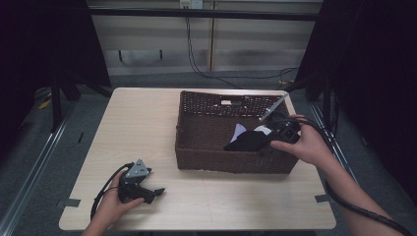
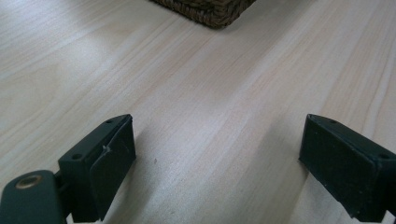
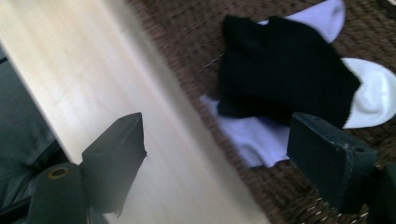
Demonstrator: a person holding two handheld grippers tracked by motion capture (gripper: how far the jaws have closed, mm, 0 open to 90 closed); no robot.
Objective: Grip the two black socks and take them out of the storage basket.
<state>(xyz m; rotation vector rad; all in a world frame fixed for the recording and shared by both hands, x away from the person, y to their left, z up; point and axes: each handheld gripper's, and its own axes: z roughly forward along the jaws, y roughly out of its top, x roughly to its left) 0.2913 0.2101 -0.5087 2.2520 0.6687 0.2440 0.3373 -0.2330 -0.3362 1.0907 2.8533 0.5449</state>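
The right hand-held gripper (image 1: 275, 133) is held over the right end of the wicker basket (image 1: 196, 147), which stands toward the far right of the tabletop (image 1: 142, 128); its jaws are spread wide and nothing is gripped between them. In the right gripper view the jaws straddle the basket's wall, one over the tabletop and one over the inside; this placement suggests an approach to, or a withdrawal from, the contents. A black sock (image 3: 285, 79) lies on the basket floor, laid over white socks (image 3: 369, 93), so that the dark piece is uppermost and the easiest to take. The left hand-held gripper (image 1: 147, 192) is rested low near the front left corner of the tabletop, well apart from the basket; its jaws are fully parted over bare wood and nothing is held; it is judged to be parked clear of the working area.
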